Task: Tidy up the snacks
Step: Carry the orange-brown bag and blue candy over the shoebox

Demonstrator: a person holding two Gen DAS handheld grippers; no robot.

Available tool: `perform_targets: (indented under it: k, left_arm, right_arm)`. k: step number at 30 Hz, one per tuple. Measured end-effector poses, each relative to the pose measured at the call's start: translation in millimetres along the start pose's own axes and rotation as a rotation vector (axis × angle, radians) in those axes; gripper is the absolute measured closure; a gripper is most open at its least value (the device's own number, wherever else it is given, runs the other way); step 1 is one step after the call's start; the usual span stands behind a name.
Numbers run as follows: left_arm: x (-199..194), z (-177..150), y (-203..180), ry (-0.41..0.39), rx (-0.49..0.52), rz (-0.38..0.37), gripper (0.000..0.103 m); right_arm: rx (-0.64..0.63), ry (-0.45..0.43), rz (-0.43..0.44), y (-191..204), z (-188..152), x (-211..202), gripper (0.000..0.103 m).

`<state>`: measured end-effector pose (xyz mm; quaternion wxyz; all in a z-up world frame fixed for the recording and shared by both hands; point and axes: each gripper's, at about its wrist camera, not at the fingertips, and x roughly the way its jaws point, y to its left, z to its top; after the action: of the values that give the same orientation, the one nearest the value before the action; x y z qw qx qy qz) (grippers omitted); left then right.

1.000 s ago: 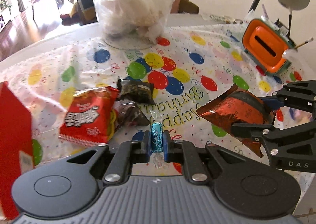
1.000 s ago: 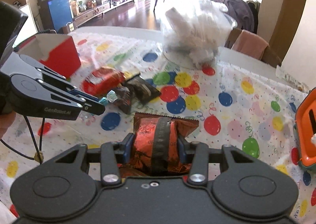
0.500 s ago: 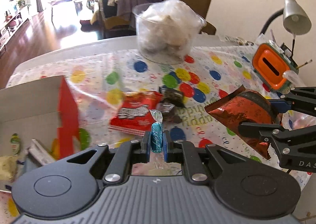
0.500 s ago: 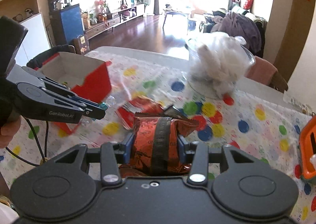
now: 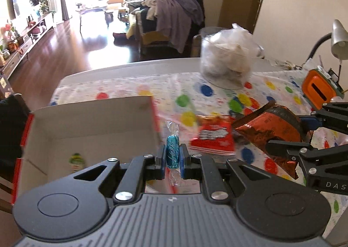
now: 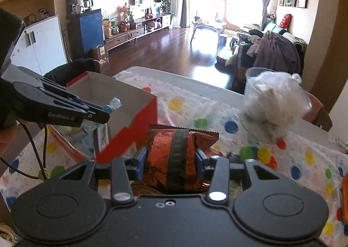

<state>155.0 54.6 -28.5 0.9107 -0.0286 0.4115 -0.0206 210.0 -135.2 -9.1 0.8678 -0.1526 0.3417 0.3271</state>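
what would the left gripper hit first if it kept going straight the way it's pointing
Probably the right-hand wall of the open red box, which lies just ahead of the left gripper and the blue candy it holds. Depth is unclear, so it might instead pass just inside the box.

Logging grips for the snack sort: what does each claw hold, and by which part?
The left claw pinches a blue wrapped candy across its body, twisted ends free. The right claw clamps an orange-brown snack packet across its middle.
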Motion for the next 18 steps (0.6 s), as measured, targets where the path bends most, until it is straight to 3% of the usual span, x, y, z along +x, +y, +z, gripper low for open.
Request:
perform_targets:
  k: [10,18]
  left_arm:
    - [0,0,75,0.009,-0.029,0.048,0.091]
    - [20,-5,133,0.068,-0.036,0.102,0.091]
  right_arm:
    - [-0.023,0.006,0.004,48,34,44,0.061]
    - [-0.040,0.056,0.012,83,52,92,0.061]
